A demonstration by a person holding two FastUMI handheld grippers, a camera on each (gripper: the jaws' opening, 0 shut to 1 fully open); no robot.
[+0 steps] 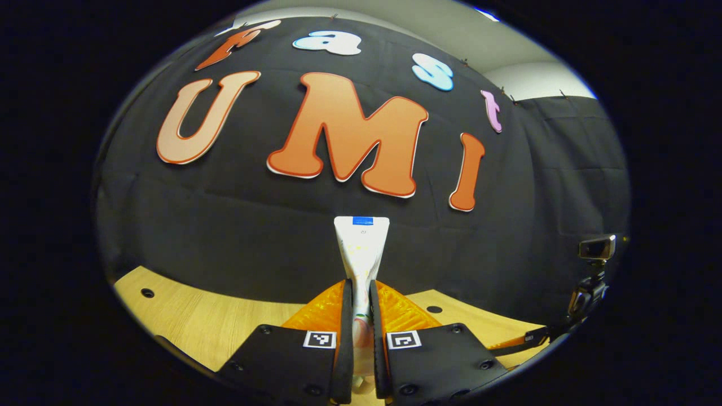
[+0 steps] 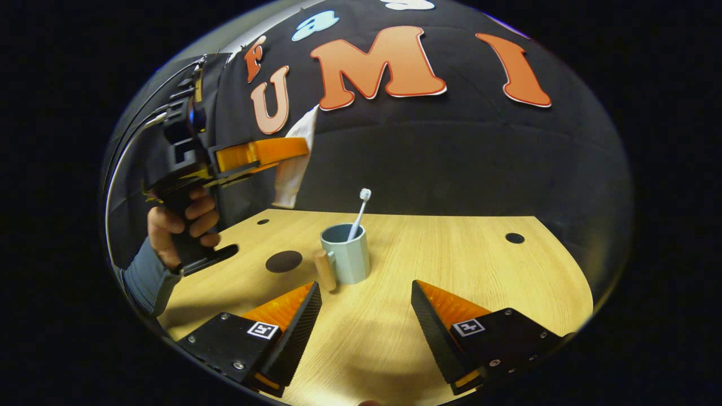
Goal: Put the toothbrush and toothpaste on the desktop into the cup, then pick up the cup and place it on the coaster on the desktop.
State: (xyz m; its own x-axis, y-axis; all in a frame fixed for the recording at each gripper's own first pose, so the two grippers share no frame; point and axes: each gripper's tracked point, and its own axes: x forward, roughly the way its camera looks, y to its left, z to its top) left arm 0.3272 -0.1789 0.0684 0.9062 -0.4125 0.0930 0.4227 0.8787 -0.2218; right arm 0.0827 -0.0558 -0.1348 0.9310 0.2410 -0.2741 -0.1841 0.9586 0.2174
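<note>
My left gripper [image 1: 361, 293] is shut on a white toothpaste tube [image 1: 361, 248] that stands upright between its fingers, held above the wooden desktop [image 1: 192, 316]. In the right gripper view that same gripper [image 2: 299, 148] hangs high at the left with the toothpaste tube [image 2: 293, 163] dangling from it, up and left of the cup. A pale blue cup [image 2: 347, 255] with a wooden handle stands mid-desk, and a white toothbrush [image 2: 360, 211] leans inside it. The dark round coaster [image 2: 284, 261] lies left of the cup. My right gripper [image 2: 366, 299] is open, low, just short of the cup.
A hand in a grey sleeve [image 2: 175, 225] holds the left gripper's handle. A small camera on a stand [image 1: 592, 265] sits at the desk's right edge. Small dark holes [image 2: 514, 238] dot the wooden desktop [image 2: 451, 259]. The booth's black cloth closes the back.
</note>
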